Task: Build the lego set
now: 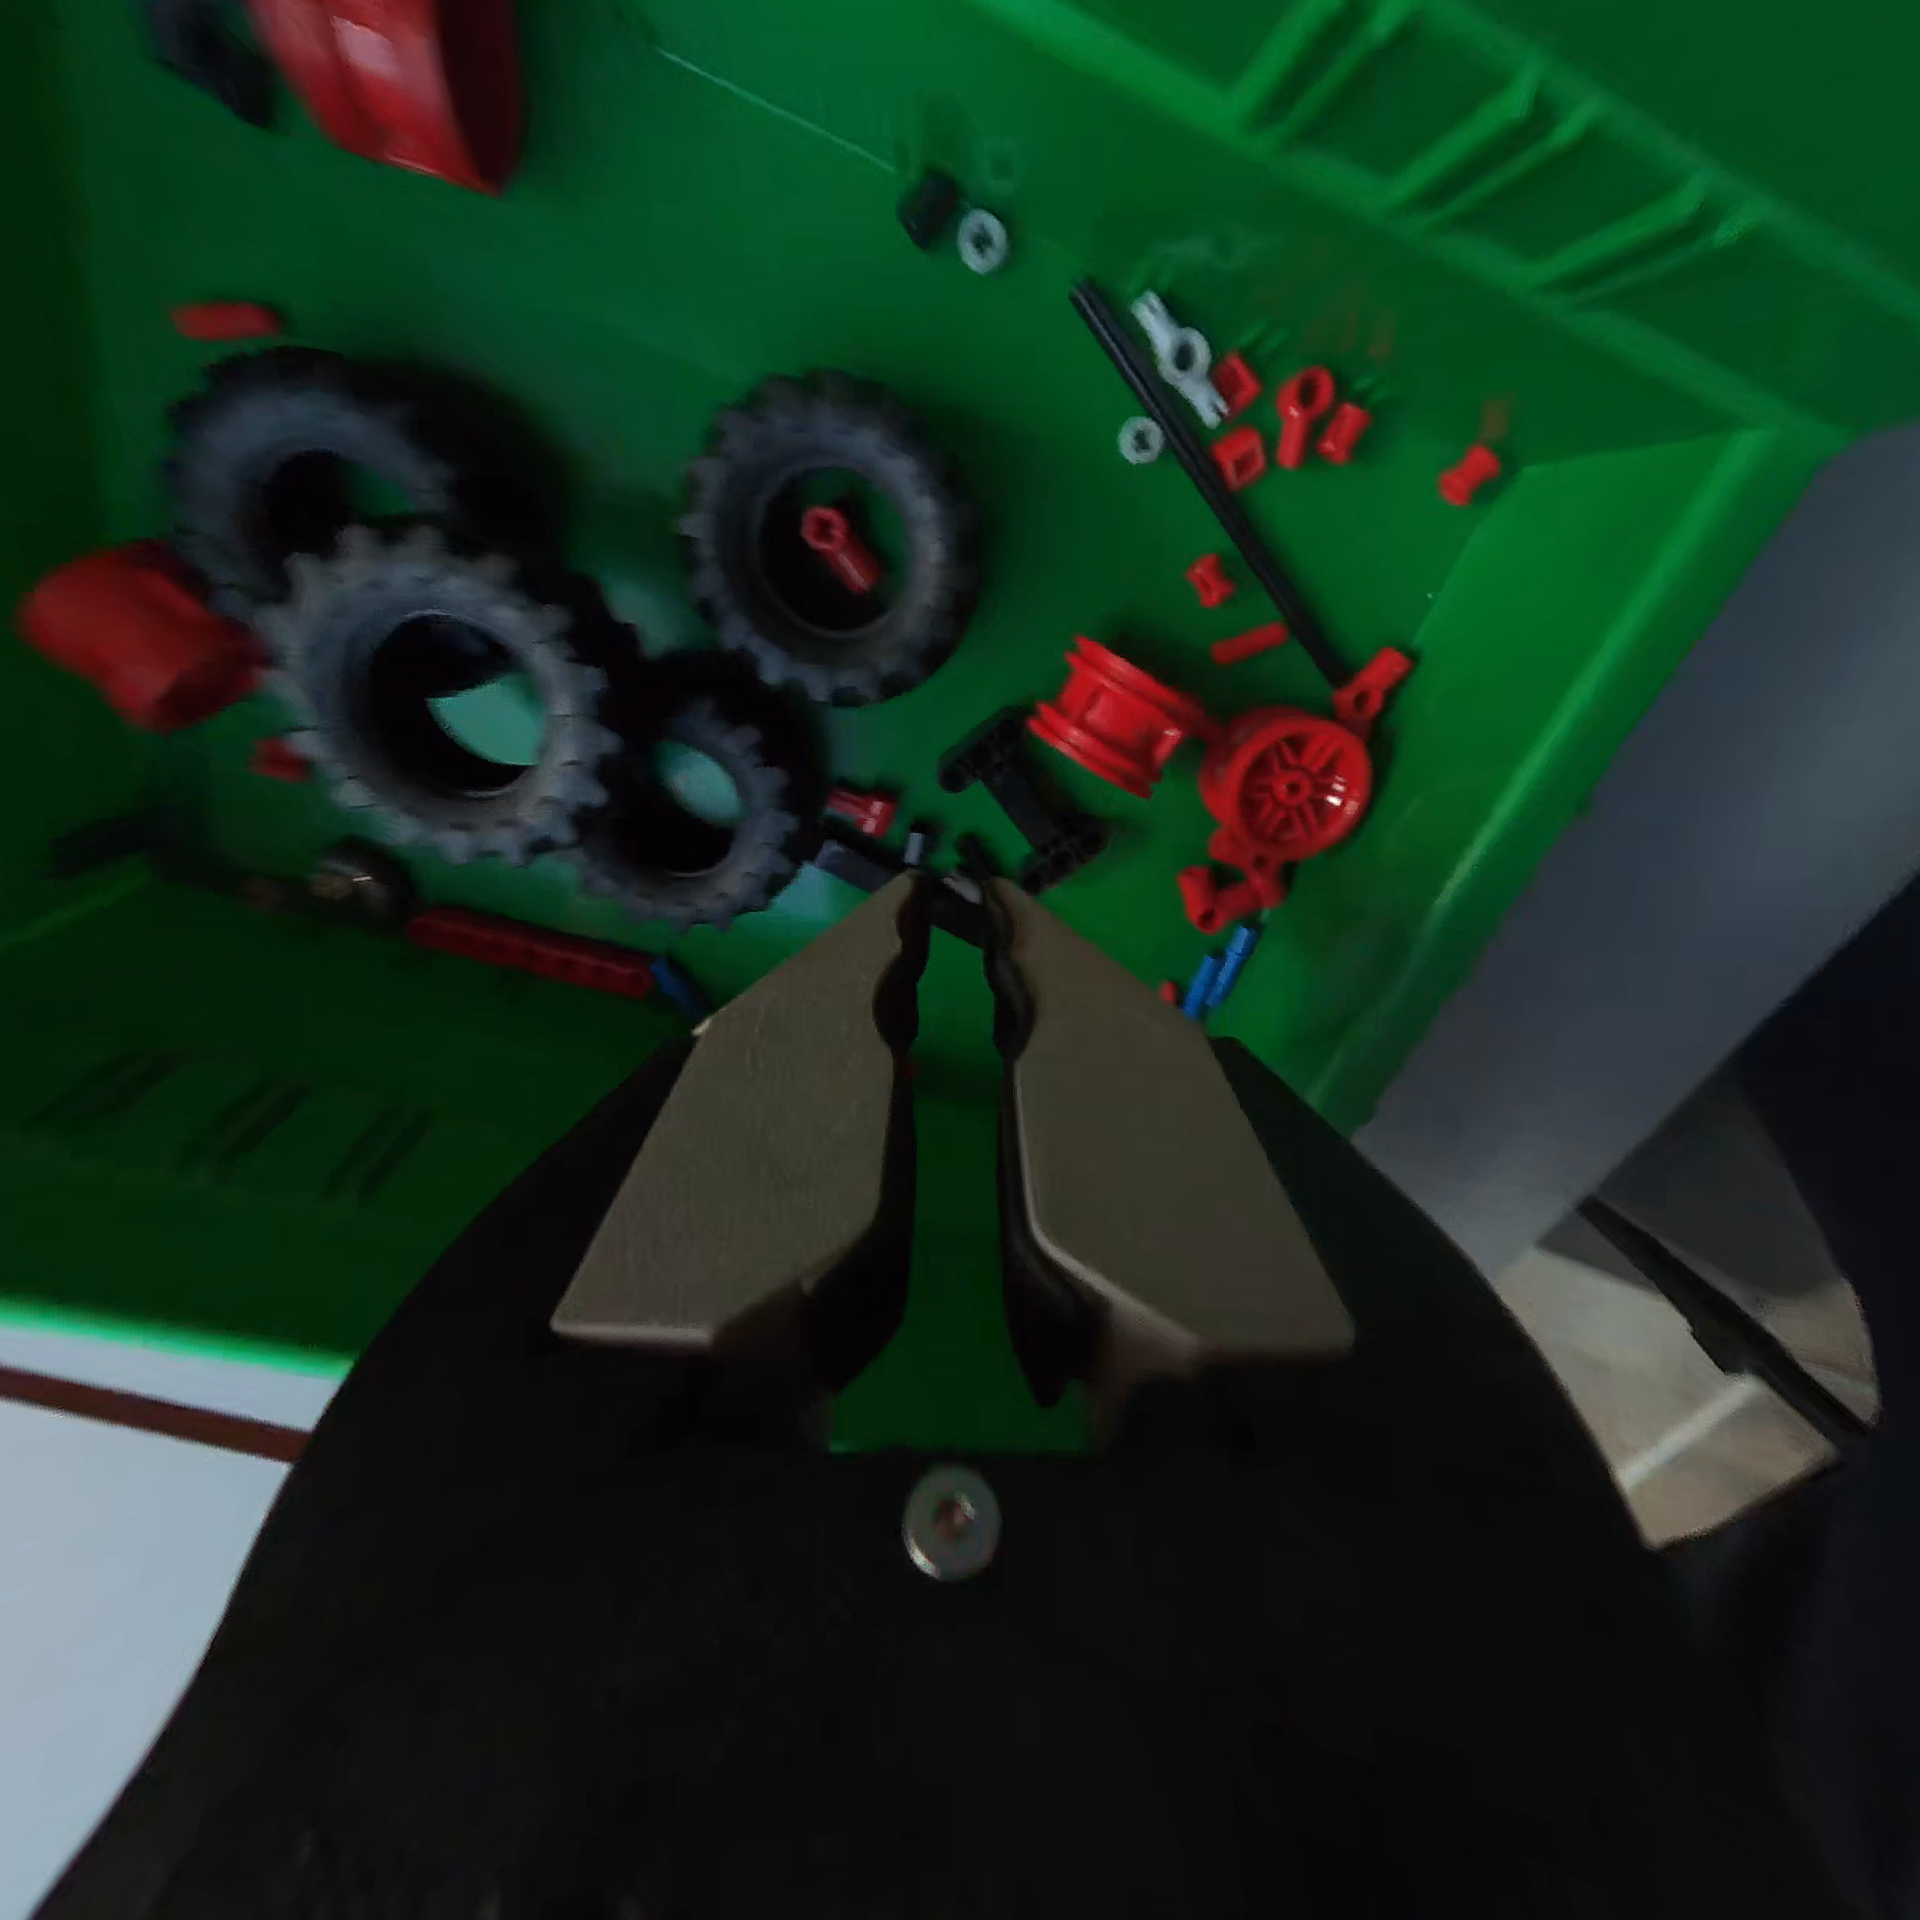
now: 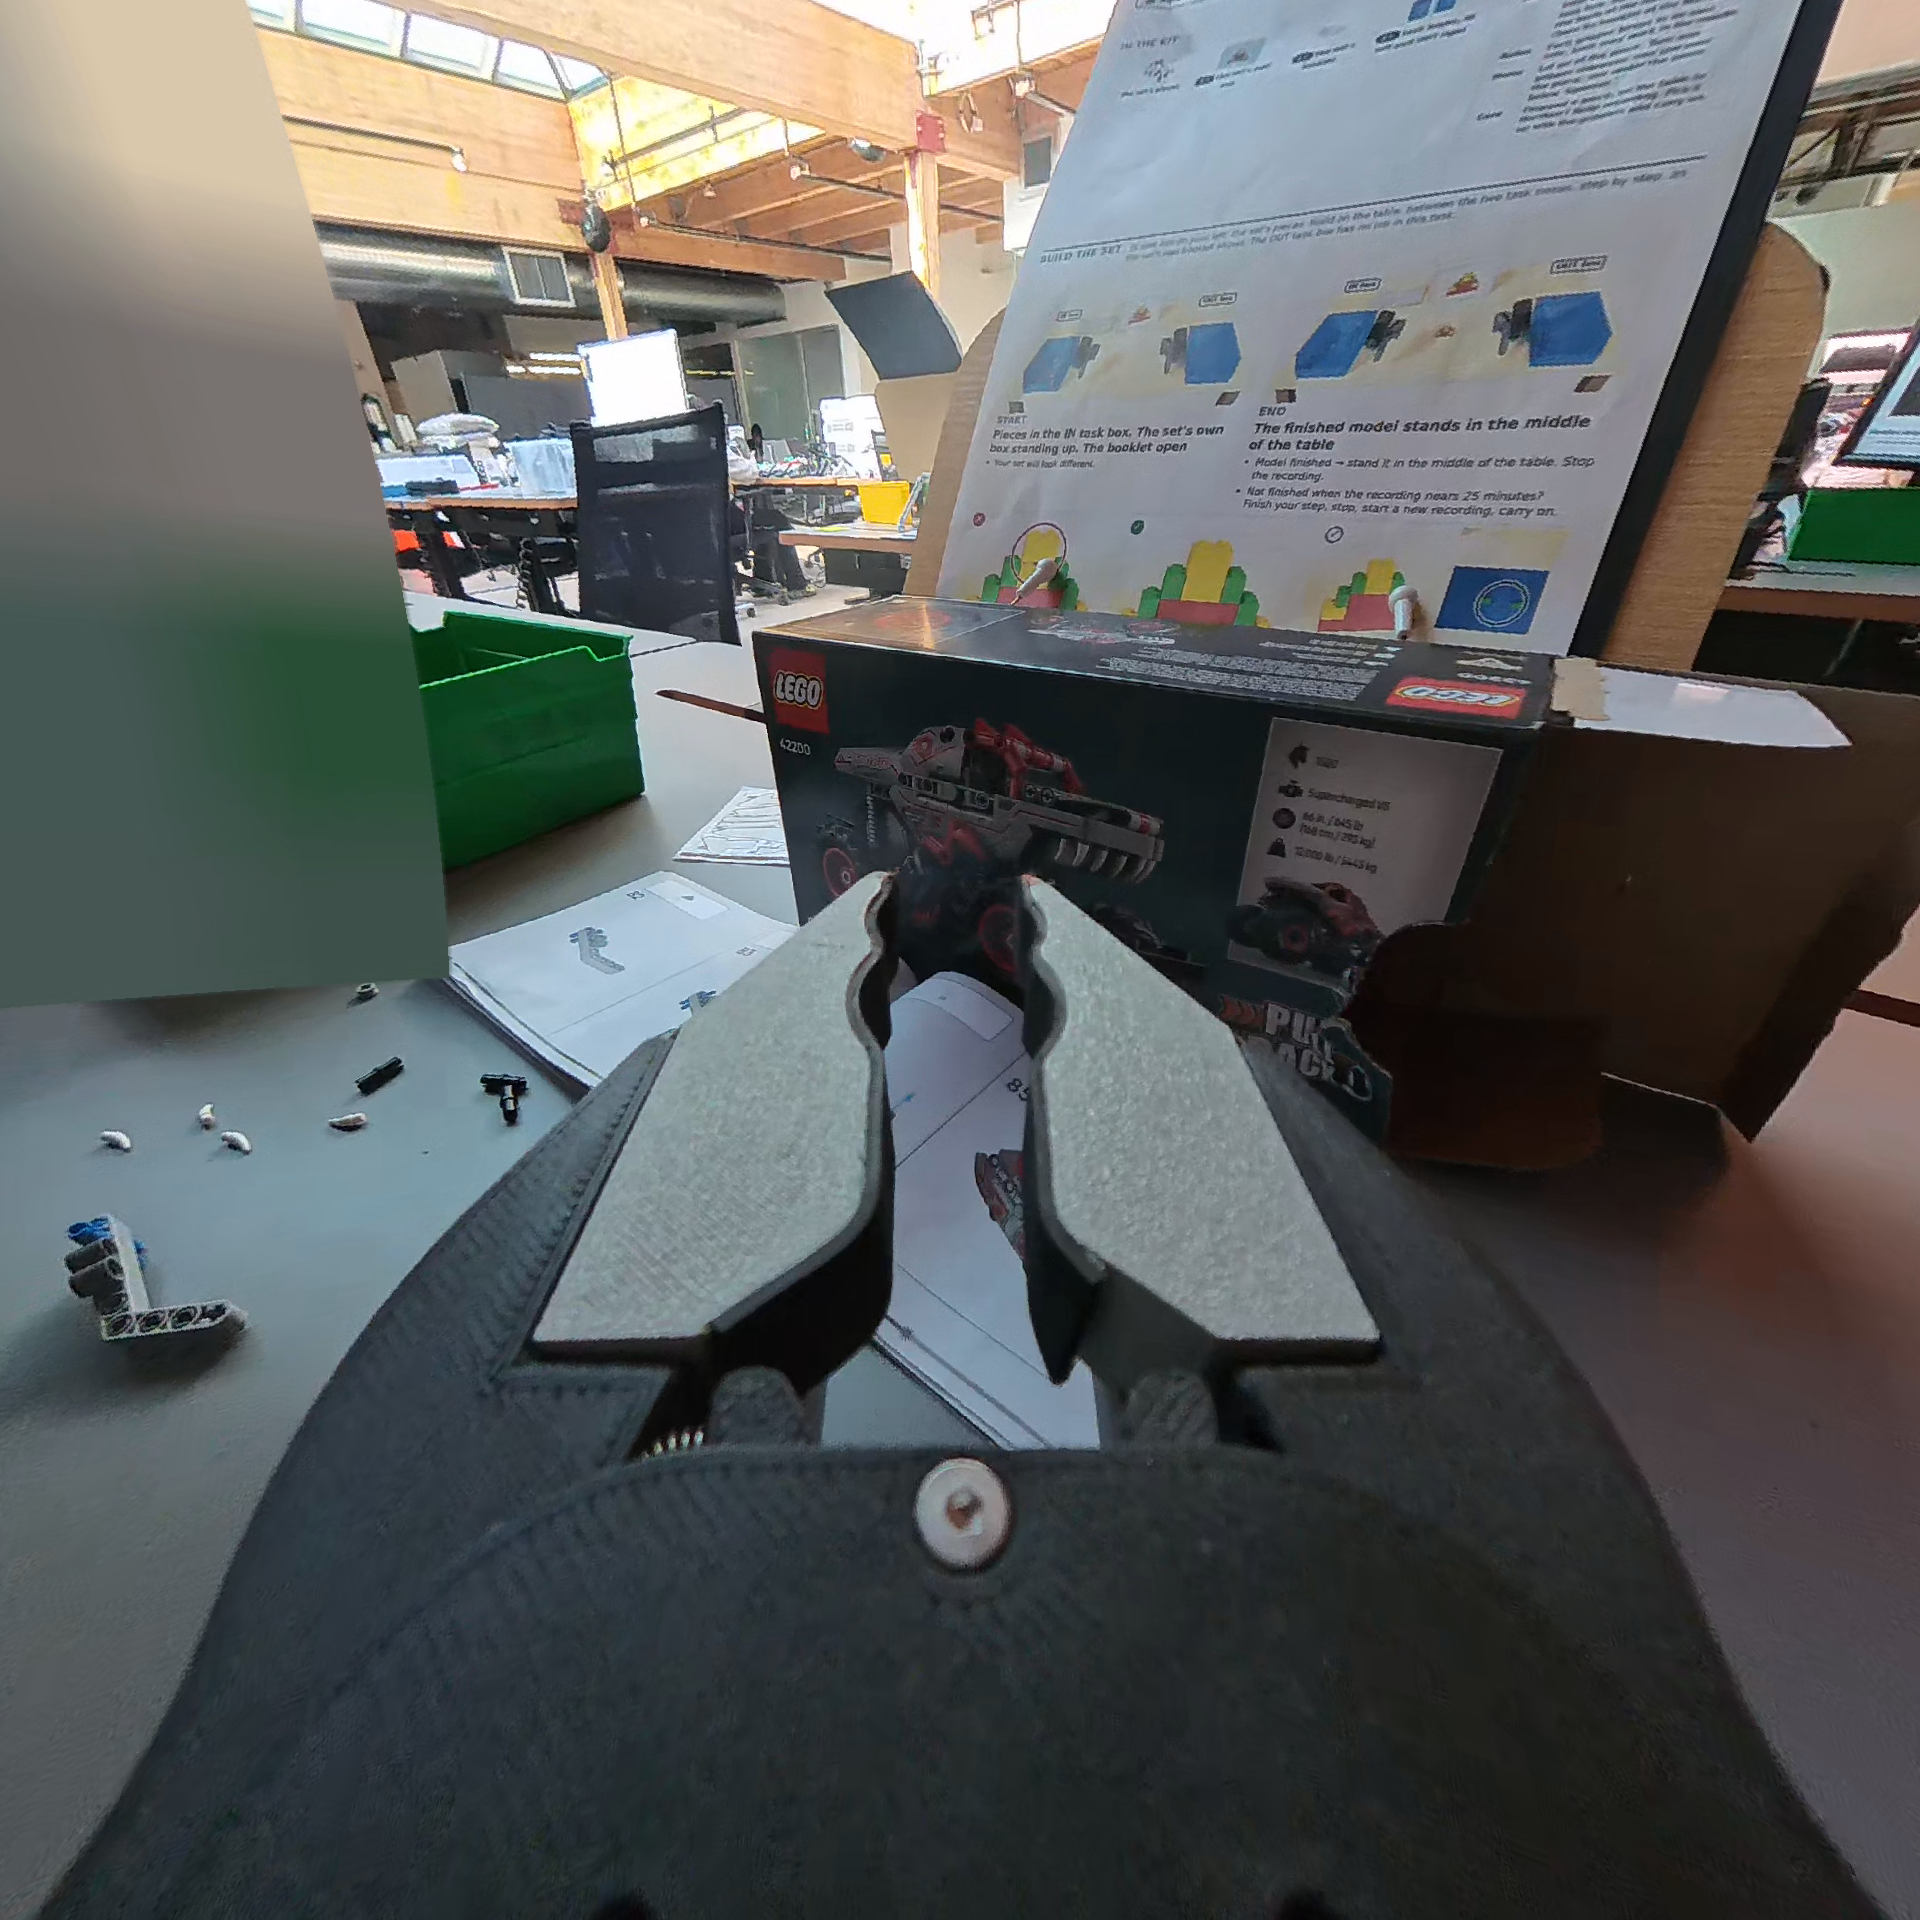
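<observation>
My left gripper point(image 1: 951, 891) reaches down into the green bin point(image 1: 1558, 675), and its jaws are nearly closed on a small black piece point(image 1: 958, 902) at the fingertips. Around it lie black tyres point(image 1: 826, 535), red wheel hubs point(image 1: 1288, 790), a long black axle point(image 1: 1205, 478), and small red and grey connectors point(image 1: 1299, 410). My right gripper point(image 2: 956, 899) is open and empty, held above the grey table in front of the set's box point(image 2: 1143, 810). A grey L-shaped beam assembly with blue pins point(image 2: 135, 1288) lies on the table at the left.
The open instruction booklet point(image 2: 623, 956) lies under and beyond my right gripper. Two black pins point(image 2: 379, 1075) and small white pieces point(image 2: 234, 1141) lie on the table. A green bin point(image 2: 530, 727) stands at the back left. An instruction board point(image 2: 1351, 312) leans behind the box. My right fingertips sit around 50 cm from my left ones. My left gripper is the nearer one to the long black axle point(image 1: 1205, 478): about 9 cm, against 45 cm.
</observation>
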`<state>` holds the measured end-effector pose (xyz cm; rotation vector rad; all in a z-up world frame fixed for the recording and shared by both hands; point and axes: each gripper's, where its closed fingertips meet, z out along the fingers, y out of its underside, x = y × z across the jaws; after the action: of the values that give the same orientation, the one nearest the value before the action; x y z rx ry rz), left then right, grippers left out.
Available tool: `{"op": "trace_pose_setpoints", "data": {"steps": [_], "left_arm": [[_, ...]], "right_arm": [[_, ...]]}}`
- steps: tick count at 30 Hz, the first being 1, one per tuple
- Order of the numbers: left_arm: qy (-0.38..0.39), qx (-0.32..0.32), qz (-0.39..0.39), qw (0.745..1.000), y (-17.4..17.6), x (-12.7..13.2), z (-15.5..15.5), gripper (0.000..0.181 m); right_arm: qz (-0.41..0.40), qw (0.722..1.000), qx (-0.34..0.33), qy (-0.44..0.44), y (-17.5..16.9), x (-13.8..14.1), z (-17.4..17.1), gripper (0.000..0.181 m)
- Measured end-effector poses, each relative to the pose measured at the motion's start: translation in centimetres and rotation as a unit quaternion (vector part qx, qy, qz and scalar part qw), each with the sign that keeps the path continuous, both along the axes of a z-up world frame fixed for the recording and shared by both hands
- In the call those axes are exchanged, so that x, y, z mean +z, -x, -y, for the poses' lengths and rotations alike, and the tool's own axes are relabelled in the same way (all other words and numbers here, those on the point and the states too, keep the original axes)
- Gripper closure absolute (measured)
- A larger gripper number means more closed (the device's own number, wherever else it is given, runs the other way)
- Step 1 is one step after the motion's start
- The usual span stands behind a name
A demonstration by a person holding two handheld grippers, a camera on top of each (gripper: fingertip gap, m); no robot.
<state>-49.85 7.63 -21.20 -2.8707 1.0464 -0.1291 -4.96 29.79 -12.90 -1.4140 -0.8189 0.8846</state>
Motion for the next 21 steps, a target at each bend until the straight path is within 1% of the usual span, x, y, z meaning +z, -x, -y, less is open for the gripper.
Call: {"op": "trace_pose_setpoints", "data": {"steps": [2, 5, 8, 10, 13, 14, 15, 17, 18, 19, 20, 21], "left_arm": [[-0.079, 0.029, -0.010, 0.996, 1.5, 1.3, -2.2, 0.170], [-0.183, 0.082, -0.010, 0.980, 3.6, 3.2, -5.4, 0.168], [-0.224, 0.116, 0.031, 0.967, 4.4, 4.0, -7.5, 0.163], [-0.222, 0.125, 0.034, 0.966, 4.9, 3.5, -8.3, 0.155], [-0.205, 0.092, 0.035, 0.974, 4.4, 1.9, -8.9, 0.134], [-0.194, 0.079, 0.034, 0.977, 4.1, 1.2, -8.8, 0.132], [-0.174, 0.066, 0.036, 0.982, 3.7, 0.6, -8.6, 0.134], [-0.153, 0.066, 0.040, 0.985, 3.5, 0.6, -7.9, 0.143], [-0.097, 0.038, 0.059, 0.993, 2.6, 0.4, -6.0, 0.171], [-0.048, 0.026, 0.052, 0.997, 2.6, 0.3, -4.3, 0.172], [-0.023, 0.025, 0.020, 0.999, 3.6, 0.4, -3.1, 0.181], [-0.038, 0.037, -0.025, 0.998, 5.2, 0.9, -2.9, 0.181]], "right_arm": [[0.000, 1.000, -0.002, -0.002, -0.1, 0.0, -0.1, 0.164], [0.003, 1.000, -0.009, -0.005, -0.2, 0.0, -0.2, 0.162], [0.006, 1.000, -0.016, -0.001, -0.2, -0.4, -0.6, 0.159], [0.004, 1.000, -0.020, 0.003, -0.3, -0.5, -0.8, 0.158], [0.006, 1.000, -0.023, 0.006, -0.3, -0.7, -0.9, 0.157], [0.008, 1.000, -0.024, 0.005, -0.3, -0.7, -0.9, 0.158], [0.009, 1.000, -0.025, 0.006, -0.2, -0.8, -0.9, 0.158], [0.012, 1.000, -0.024, 0.008, -0.2, -0.9, -0.9, 0.157], [0.012, 1.000, -0.023, 0.009, -0.2, -0.9, -0.9, 0.157], [0.014, 1.000, -0.023, 0.008, -0.1, -0.9, -0.8, 0.157], [0.015, 1.000, -0.023, 0.006, -0.2, -0.9, -0.8, 0.158], [0.016, 1.000, -0.024, 0.004, -0.2, -0.9, -0.8, 0.158]]}}
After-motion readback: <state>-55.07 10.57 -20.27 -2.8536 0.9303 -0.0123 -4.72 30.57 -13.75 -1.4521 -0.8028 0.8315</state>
